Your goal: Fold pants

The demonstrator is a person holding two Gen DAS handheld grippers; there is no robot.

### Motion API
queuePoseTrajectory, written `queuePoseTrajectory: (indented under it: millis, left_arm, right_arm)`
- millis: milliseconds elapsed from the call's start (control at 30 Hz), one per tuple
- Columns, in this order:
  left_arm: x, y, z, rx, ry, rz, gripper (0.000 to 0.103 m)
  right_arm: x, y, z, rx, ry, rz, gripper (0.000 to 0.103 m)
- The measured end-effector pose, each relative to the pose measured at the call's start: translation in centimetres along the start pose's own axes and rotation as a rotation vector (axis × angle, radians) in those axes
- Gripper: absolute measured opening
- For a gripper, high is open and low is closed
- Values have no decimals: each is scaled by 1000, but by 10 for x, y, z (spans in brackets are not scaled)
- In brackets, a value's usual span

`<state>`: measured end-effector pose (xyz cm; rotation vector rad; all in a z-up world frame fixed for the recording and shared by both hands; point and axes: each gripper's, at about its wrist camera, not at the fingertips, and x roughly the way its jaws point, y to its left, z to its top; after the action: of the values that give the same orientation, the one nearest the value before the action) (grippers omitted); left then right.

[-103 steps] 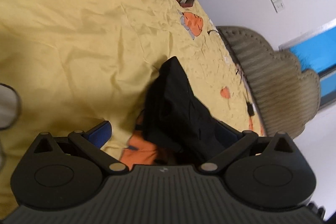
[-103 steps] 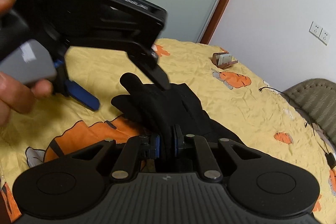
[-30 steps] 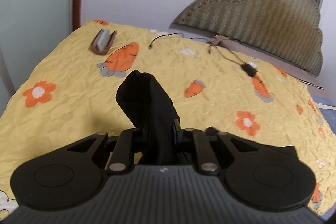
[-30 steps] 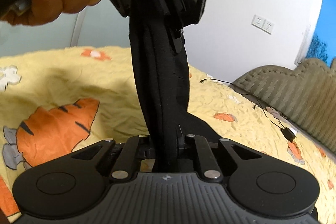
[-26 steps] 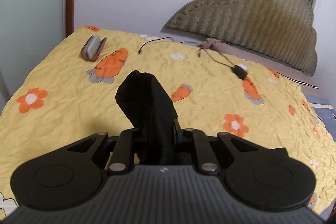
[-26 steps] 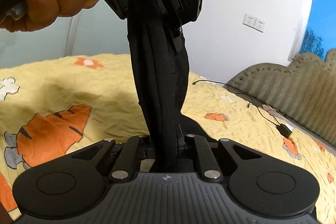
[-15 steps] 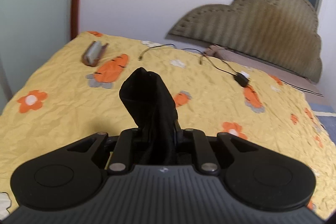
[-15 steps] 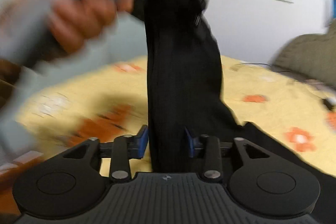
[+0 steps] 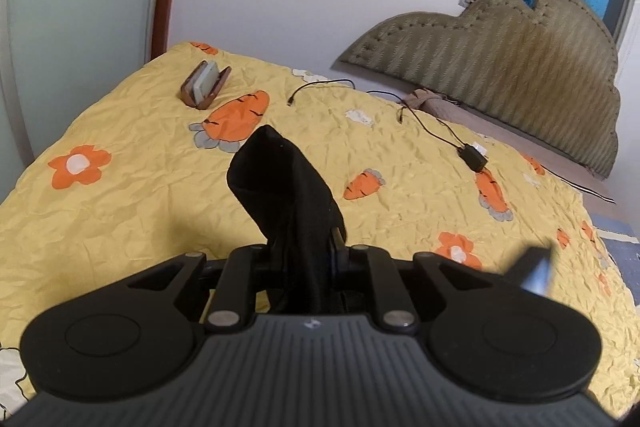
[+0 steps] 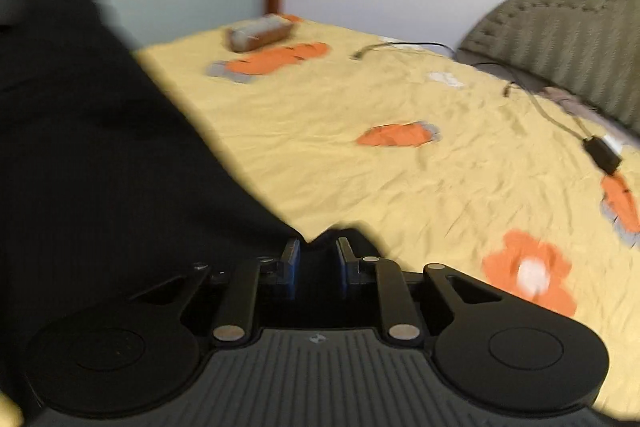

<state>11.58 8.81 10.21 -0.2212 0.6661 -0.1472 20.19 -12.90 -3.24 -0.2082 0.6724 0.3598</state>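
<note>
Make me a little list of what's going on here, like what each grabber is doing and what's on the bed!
left gripper: shut on the black pants
right gripper: fingers a little apart, black cloth between them, grip unclear
pants: bunched, held up above the bed
bed cover: yellow, with orange carrots and flowers
brown case: near the far corner of the bed
black cable: lying near the headboard
folding: not done yet
</note>
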Motion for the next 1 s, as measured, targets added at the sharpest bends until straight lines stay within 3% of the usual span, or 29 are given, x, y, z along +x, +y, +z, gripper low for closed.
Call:
queuePoseTrajectory:
  millis: [133,167,233,333,367,433,500,567,733,933,1000]
  left_arm:
    - [-2,-8,0,14,2,-10,15]
    - [-2,-9,0,13,2,-14,15]
    - [-2,-12,1,16,3,-21,15]
    - [-1,-22,1,35,3,-31,15]
    - [-1,-26,1,38,2,-36,15]
    - [-1,-29,0,37,-1,-42,15]
    - [-1,-31,-1,33,1,-38,15]
    - [-1,-33,-1,37,4,-28,15]
    - [-1,-41,-2,59,25,-28,15]
    - [-1,-51,-5,65,37,-32,15]
    - [-4,-54,-4,64,27,-36,15]
  right_arm:
    - [17,-15,13,88,-45,-73,19]
    - [5,-22,12,132,-67,-99,19]
    - [-29,-35,1,212,-132,-58,19]
    - [-88,-23,-33,169,-178,15,20]
    - [-104,-13,-44,143,-184,21,22]
    - [-131,14,-68,112,-202,55,38]
    - [-150,43,-82,93,-241,74,75]
    - [-168,74,-92,66,-319,86,78]
    - [-156,136,-86,-111,-328,34,78]
    - [-140,164,-78,-122,-306,-52,82]
    - [-143,171,-87,-111,-311,-40,90]
